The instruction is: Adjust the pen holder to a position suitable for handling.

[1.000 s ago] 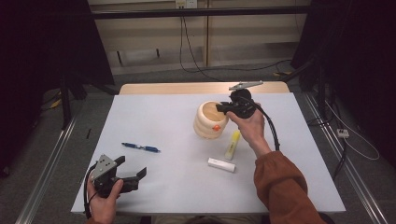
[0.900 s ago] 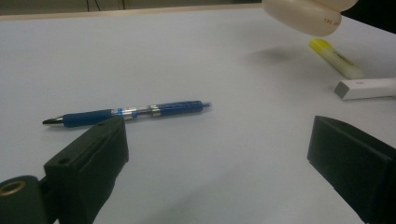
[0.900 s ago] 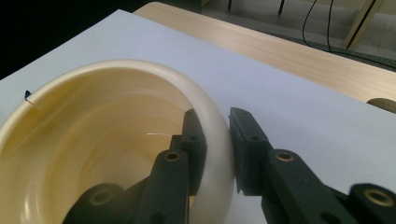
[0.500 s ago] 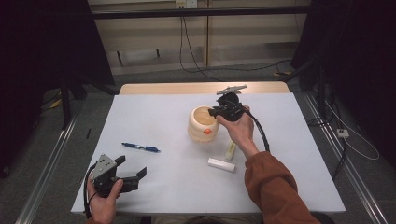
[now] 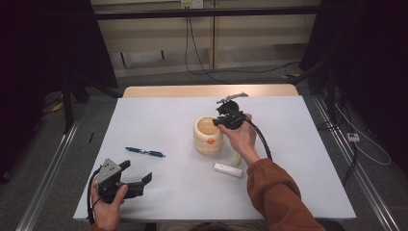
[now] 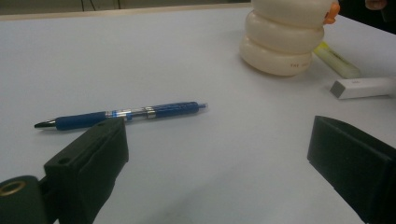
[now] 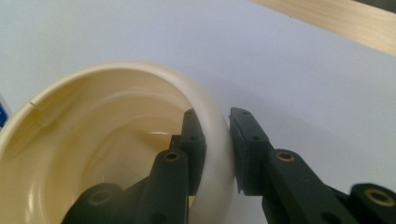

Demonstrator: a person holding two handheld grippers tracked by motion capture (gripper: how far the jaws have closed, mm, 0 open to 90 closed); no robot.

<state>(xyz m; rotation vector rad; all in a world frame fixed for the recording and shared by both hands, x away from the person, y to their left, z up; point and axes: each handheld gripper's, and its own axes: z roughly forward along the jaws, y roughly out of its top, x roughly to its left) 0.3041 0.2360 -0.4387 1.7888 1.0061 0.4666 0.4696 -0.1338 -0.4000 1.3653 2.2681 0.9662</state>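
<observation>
A cream ribbed cup [image 5: 208, 137] with an orange spot on its side stands near the middle of the white table [image 5: 168, 120]. My right gripper [image 5: 222, 121] is shut on its far-right rim. In the right gripper view one jaw is inside the cup [image 7: 116, 140] and the other outside, at the gripper [image 7: 215, 114]. In the left gripper view the cup [image 6: 280, 42] appears to rest on the table. My left gripper [image 5: 139, 171] is held open at the front left, with nothing between its jaws [image 6: 219, 140]. A blue pen [image 5: 144, 152] lies just beyond it.
A yellow highlighter [image 5: 235, 158] lies right of the cup, partly under the right hand. A white stick-shaped object [image 5: 228, 169] lies nearer the front. In the left gripper view the pen [image 6: 126, 114], the highlighter [image 6: 336, 60] and the white object [image 6: 362, 87] lie ahead.
The right gripper has carried the cup leftward and toward the person, lower than before. The left gripper has stayed in place.
</observation>
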